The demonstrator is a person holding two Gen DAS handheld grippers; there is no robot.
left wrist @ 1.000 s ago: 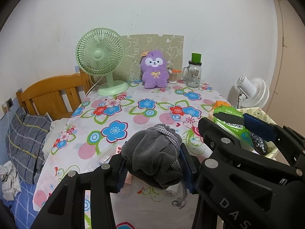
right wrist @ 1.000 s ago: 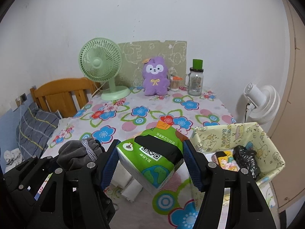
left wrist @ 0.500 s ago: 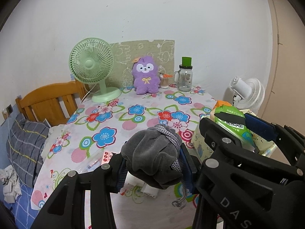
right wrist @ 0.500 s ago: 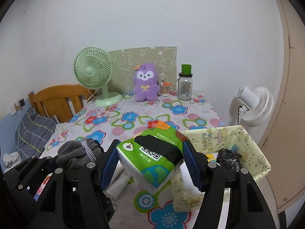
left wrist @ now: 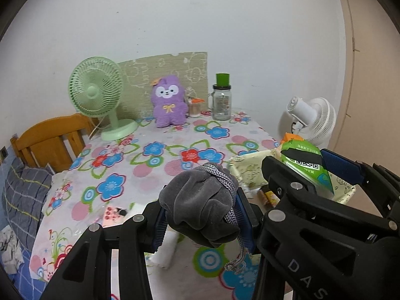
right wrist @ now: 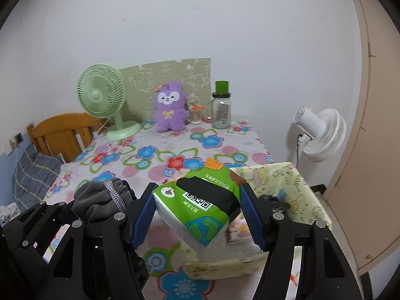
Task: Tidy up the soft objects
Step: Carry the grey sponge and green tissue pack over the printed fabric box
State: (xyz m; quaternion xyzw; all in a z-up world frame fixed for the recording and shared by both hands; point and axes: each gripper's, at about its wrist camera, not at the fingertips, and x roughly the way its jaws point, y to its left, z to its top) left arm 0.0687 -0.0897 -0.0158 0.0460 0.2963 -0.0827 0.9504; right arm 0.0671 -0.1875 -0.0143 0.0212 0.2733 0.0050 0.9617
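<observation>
Two hand-held grippers are raised side by side above a table covered with a white cloth printed with blue, red and pink flowers [left wrist: 175, 135]. The left gripper [left wrist: 200, 212] has its blue pads clamped on a bunched grey velvet drawstring pouch [left wrist: 200, 205]; a braided grey cord [left wrist: 232, 227] crosses the pouch and hangs below the pads. The right gripper [right wrist: 197, 210] grips a green plastic-wrapped pack of tissues [right wrist: 200, 205] between its ribbed blue pads, the pack tilted with one corner low. Directly below and to the right of the right gripper sits a pale yellow fabric storage basket with cartoon prints [right wrist: 300, 187], with a dark crumpled item and small coloured packets inside; the tissue pack hangs over the basket's near left corner. Below the left gripper a white rolled cloth [left wrist: 165, 252] lies on the tablecloth, and a clear pouch with a pink printed packet [left wrist: 110, 215] lies to its left. Far ahead of both grippers, against the wall, stand a mint-green desk fan [left wrist: 100, 100], a purple plush toy [left wrist: 170, 105] and a glass jar with a green lid [left wrist: 222, 100]. A white standing fan [right wrist: 320, 135] stands off the table to the right.
</observation>
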